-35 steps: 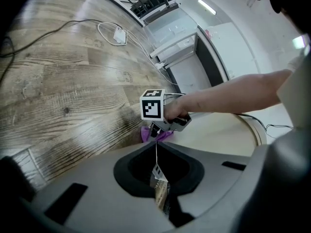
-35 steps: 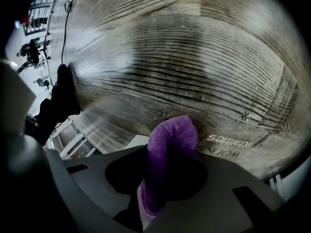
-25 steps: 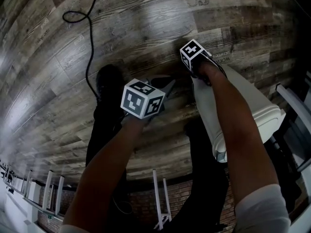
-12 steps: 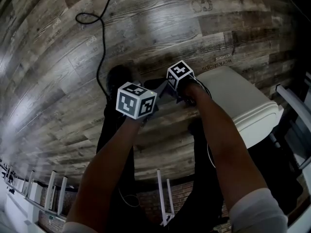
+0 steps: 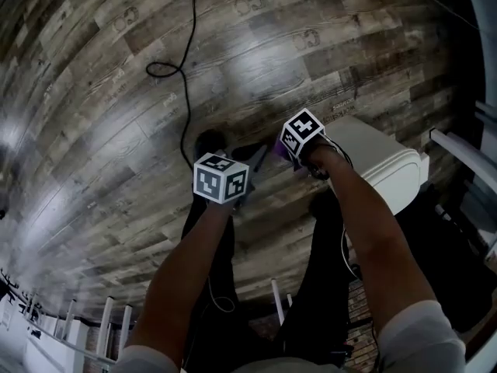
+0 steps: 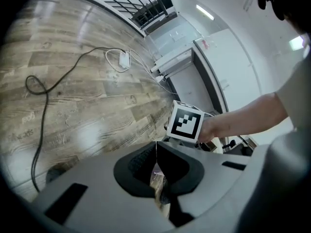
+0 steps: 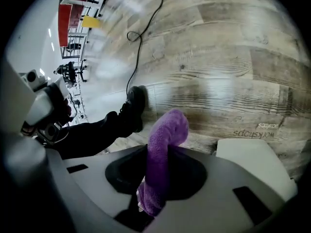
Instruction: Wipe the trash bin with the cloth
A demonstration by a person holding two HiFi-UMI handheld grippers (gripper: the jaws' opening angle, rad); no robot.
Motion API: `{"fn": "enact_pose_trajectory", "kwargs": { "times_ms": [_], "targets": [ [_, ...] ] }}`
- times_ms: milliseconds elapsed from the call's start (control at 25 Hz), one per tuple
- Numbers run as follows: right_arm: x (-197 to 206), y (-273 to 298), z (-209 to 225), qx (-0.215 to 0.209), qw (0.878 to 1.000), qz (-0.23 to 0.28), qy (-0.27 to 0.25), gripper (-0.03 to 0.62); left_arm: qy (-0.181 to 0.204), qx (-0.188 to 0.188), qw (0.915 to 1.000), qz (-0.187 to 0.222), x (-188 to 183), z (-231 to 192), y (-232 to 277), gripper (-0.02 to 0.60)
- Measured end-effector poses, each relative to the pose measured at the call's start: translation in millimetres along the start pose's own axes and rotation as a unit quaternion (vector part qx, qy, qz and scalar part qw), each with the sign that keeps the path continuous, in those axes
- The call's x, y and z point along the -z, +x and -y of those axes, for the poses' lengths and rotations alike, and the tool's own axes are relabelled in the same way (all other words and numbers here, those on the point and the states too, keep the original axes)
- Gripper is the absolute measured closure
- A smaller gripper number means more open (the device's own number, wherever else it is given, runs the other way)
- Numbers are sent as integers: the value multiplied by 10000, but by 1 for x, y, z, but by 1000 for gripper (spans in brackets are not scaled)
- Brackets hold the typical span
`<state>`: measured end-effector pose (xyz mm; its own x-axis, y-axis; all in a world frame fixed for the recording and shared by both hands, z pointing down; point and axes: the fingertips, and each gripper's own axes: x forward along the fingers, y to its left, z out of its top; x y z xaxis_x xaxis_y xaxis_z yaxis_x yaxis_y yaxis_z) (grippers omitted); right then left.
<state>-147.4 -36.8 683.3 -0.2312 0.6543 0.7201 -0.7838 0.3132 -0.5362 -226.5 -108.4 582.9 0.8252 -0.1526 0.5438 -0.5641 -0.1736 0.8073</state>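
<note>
The white trash bin (image 5: 378, 164) stands on the wood floor at the right of the head view, and its pale lid (image 7: 252, 163) shows at the lower right of the right gripper view. My right gripper (image 7: 163, 154) is shut on a purple cloth (image 7: 165, 132), which sticks up between its jaws. In the head view this gripper (image 5: 286, 151) hovers just left of the bin, apart from it. Close beside it on the left is my left gripper (image 5: 253, 160), and in its own view its jaws (image 6: 156, 153) meet with nothing held.
A black cable (image 5: 183, 74) loops over the floor behind the grippers. The person's black shoe (image 5: 208, 141) and dark trouser legs are under the arms. White rails (image 5: 464, 152) stand at the right edge. A white charger (image 6: 124, 60) lies on the far floor.
My right gripper with the cloth has come off the bin's far side and moved left, close to the left gripper. The head view has pulled back, so the bin looks smaller.
</note>
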Motion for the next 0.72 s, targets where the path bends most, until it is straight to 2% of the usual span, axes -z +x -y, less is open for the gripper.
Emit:
{"fn": "enact_pose_trajectory", "kwargs": {
  "times_ms": [280,440,720],
  "targets": [
    [1,-56,-22,172,9978,463,433,505,615,164,9977,-235,-53,23,-52,577],
    [5,-97,-40,191,9941,833,667,505,818,160,9959,-362,-74,40,-84,577],
    [42,-169,-72,246,9859,1359,941,505,1242,368,9887,-751,-74,103,-123,577]
  ]
}}
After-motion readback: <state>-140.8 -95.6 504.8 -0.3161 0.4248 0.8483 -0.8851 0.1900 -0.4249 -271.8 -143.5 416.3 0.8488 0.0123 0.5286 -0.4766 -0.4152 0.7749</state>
